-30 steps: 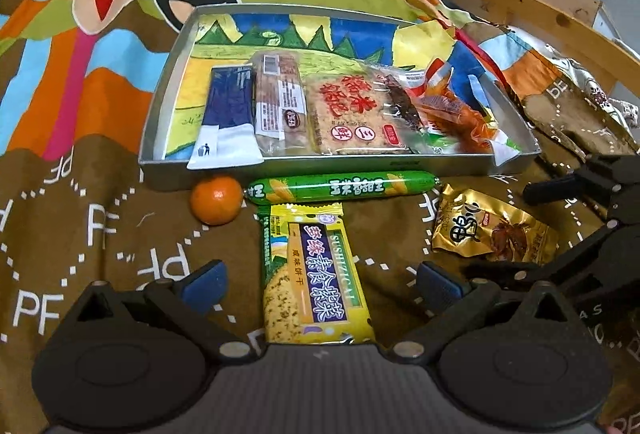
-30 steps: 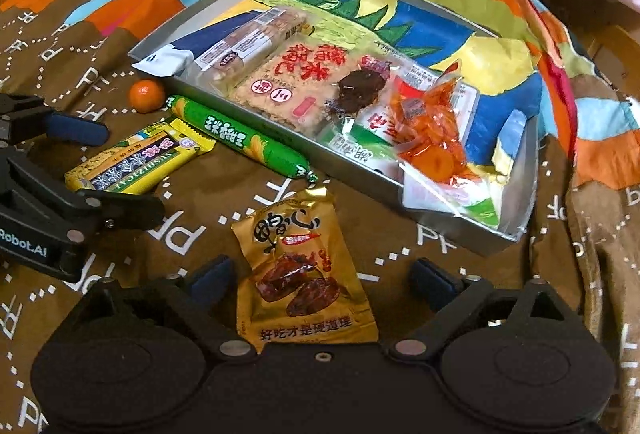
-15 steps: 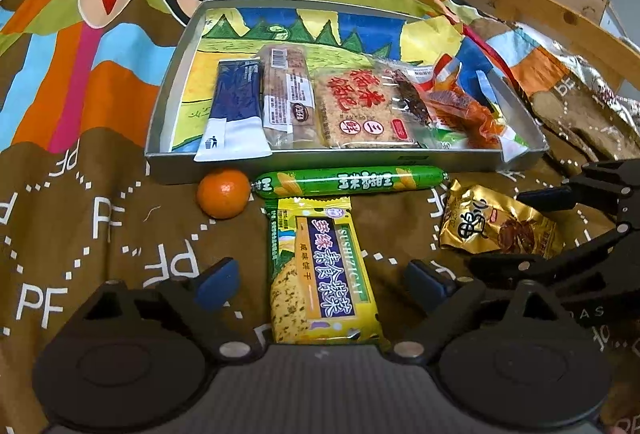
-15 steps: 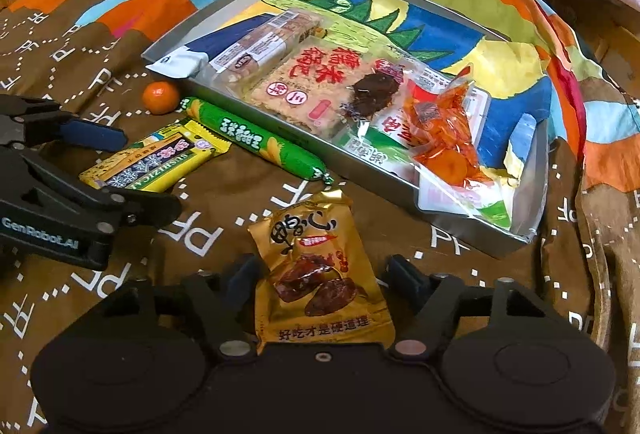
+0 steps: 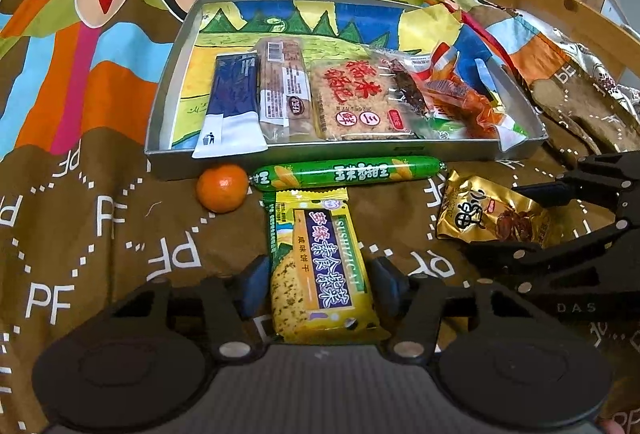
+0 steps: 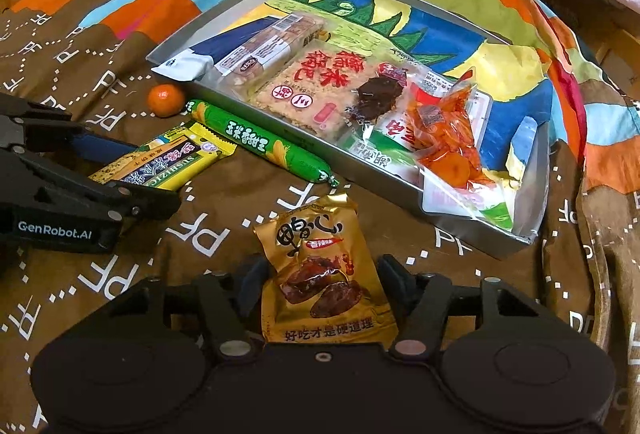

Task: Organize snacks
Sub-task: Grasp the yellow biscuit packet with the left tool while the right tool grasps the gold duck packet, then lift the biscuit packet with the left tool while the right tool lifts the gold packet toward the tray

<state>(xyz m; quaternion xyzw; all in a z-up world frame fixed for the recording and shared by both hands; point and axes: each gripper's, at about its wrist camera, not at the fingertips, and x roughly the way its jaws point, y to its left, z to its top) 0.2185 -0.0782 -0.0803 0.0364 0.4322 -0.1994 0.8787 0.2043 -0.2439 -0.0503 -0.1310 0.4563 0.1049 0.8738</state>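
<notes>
Both sets of jaws have just been closing: the left gripper [image 5: 318, 280] is clamping the yellow biscuit packet [image 5: 320, 270], the right gripper [image 6: 322, 280] the gold snack pouch [image 6: 320, 274], both lying at six o'clock of the metal tray [image 5: 168, 158].

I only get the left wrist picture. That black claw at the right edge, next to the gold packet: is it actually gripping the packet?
Observer: Yes. In the right wrist view the right gripper has a pad against each side edge of the gold packet. Its jaws have just been closing with the packet between them.
Operator: And what does my own claw look like from over there?
Observer: The left gripper has just been closing its jaws on the yellow biscuit packet. On its side is a white label that reads GenRobot.AI, which your view never shows.
</notes>
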